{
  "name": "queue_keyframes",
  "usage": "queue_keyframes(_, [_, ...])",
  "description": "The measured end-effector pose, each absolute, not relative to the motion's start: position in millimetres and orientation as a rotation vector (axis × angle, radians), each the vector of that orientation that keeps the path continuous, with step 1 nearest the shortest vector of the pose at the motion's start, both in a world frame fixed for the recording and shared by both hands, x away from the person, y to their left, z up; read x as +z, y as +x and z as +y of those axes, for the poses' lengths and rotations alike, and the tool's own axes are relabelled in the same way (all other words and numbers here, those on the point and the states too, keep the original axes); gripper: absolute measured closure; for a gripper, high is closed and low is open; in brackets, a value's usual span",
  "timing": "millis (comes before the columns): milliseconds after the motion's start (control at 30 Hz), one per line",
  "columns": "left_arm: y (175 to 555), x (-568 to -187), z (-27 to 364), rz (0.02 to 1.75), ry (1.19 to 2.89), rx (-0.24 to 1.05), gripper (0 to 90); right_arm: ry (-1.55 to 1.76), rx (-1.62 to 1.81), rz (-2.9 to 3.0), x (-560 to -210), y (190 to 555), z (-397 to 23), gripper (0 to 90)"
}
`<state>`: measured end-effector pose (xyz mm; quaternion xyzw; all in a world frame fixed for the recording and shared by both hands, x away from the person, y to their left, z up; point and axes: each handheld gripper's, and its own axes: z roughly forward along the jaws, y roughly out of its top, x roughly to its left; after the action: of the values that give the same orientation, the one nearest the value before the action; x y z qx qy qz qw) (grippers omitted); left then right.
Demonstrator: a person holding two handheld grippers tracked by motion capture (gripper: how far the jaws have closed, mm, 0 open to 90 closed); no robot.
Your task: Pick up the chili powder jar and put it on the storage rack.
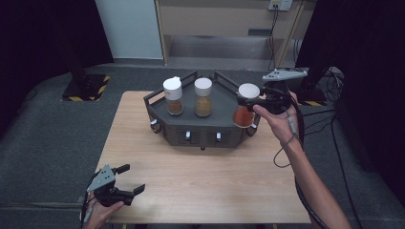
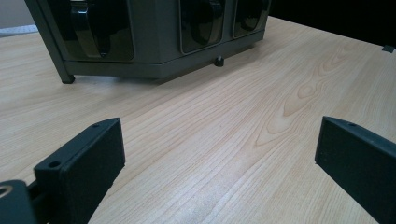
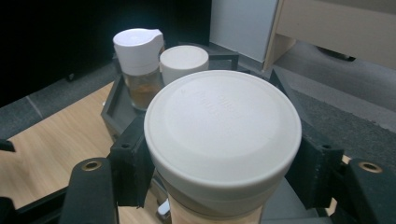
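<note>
The red spice jar (image 1: 244, 113), clear-walled with a flat white lid (image 3: 223, 126), hangs at the rack's (image 1: 162, 117) right end, clamped just under the lid by the right gripper (image 1: 248, 101), a hold that likely keeps it upright for lifting. Two brown-filled jars (image 1: 173, 97) (image 1: 203, 97) stand on the dark, angular rack. The left gripper (image 1: 130, 177) rests at the wooden table's (image 1: 200, 186) near left corner, jaws spread wide and empty.

Dark grey rack (image 1: 200, 131) sits on my wooden table (image 1: 191, 181), toward the far edge. Two spice jars stand upright in it, apart: flip-cap jar (image 1: 173, 95) on the left, flat-lid jar (image 1: 203, 97) just beside it, both with brownish powder. Beyond, grey carpet (image 1: 57, 138) and a beige cabinet (image 1: 215, 24).
</note>
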<state>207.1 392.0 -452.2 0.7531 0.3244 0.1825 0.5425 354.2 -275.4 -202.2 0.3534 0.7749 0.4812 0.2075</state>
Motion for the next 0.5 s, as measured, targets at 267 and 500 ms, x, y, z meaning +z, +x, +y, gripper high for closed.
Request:
queue_keyframes(267, [207,-452,392,0.771,1.787,0.433,0.6,1.016,1.315,2.125,-201,371,-266,33.3])
queue_keyframes(500, [207,-452,392,0.769,1.788,0.433,0.6,1.025,1.277,2.124,-204,388,-251,33.3])
